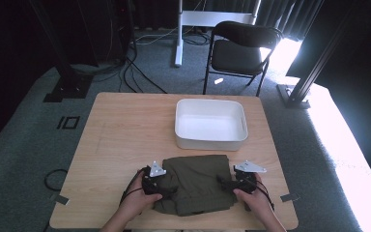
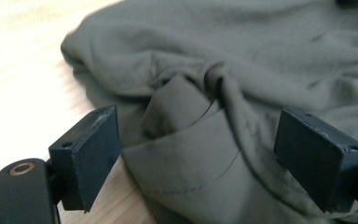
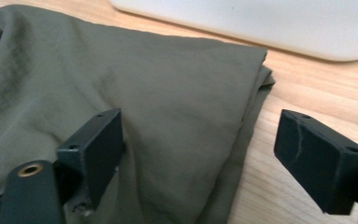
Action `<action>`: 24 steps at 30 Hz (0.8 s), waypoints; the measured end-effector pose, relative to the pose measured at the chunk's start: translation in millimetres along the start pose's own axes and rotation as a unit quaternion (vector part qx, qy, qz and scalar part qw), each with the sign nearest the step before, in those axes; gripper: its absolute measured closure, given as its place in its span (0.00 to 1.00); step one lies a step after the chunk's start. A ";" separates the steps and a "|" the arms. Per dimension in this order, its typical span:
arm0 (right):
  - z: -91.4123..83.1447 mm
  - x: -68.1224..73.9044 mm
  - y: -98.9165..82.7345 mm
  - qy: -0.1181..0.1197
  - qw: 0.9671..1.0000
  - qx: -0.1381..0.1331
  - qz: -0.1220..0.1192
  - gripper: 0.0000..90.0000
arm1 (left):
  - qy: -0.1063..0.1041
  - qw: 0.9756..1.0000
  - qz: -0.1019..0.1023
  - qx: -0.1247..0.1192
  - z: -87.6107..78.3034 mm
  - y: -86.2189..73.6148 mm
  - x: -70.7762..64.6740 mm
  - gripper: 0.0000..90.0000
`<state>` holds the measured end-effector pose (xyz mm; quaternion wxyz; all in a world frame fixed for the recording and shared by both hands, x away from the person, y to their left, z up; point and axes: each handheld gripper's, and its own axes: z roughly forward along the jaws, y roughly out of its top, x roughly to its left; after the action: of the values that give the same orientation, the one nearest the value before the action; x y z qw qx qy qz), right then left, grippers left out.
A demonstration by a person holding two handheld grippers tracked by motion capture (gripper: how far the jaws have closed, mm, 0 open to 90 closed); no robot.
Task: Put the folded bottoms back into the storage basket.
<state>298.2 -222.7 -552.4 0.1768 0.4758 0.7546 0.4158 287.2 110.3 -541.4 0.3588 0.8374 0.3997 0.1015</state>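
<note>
A folded olive-green garment point(image 1: 196, 183) lies at the near middle of the wooden table point(image 1: 125, 130). My left gripper point(image 1: 166, 192) is at its left edge, jaws wide apart and open. In the left gripper view a bunched fold of the garment point(image 2: 186, 116) sits between the jaws, with neither pad pressing on it. My right gripper point(image 1: 225, 183) is at the garment's right edge, also open. In the right gripper view the garment's folded edge point(image 3: 242, 121) runs up between the two jaws, over bare wood. A hand holds each gripper from the near edge.
A white rectangular bin point(image 1: 210, 123) stands just beyond the garment, its rim point(image 3: 242, 28) close in the right gripper view. Behind the table are a black folding chair point(image 1: 239, 50), a white stand leg point(image 1: 178, 34) and floor cables. Bare wood spreads to the left.
</note>
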 end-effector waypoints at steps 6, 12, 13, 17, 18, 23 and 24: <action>6.5 -0.9 -2.3 0.003 1.000 0.021 0.000 0.16 | 0.001 1.000 -0.012 -0.002 5.2 -5.8 3.2 0.16; 9.9 0.1 -4.7 0.007 1.000 0.030 -0.004 0.18 | 0.006 1.000 -0.004 -0.015 7.3 -8.3 3.7 0.12; 10.1 0.3 -4.4 0.009 0.999 0.032 -0.008 0.18 | 0.006 1.000 0.001 -0.020 8.0 -9.4 3.2 0.12; 11.7 4.3 -4.1 0.009 0.999 0.037 -0.029 0.18 | 0.007 0.999 0.016 -0.032 10.6 -11.1 2.6 0.13; 11.8 6.2 -4.3 0.006 0.999 0.037 -0.027 0.18 | 0.007 0.999 0.023 -0.032 10.4 -11.0 2.2 0.14; 10.9 11.0 -5.2 0.005 0.999 0.031 -0.028 0.35 | 0.002 0.999 0.034 -0.042 10.6 -10.7 -2.6 0.43; 9.9 11.9 -5.9 0.006 0.999 0.028 -0.029 0.45 | 0.004 0.998 0.037 -0.042 11.1 -10.3 -3.8 0.48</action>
<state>295.6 -209.0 -561.5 0.1706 0.4561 0.7804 0.3923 283.6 106.1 -556.0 0.3882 0.8355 0.3648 0.1345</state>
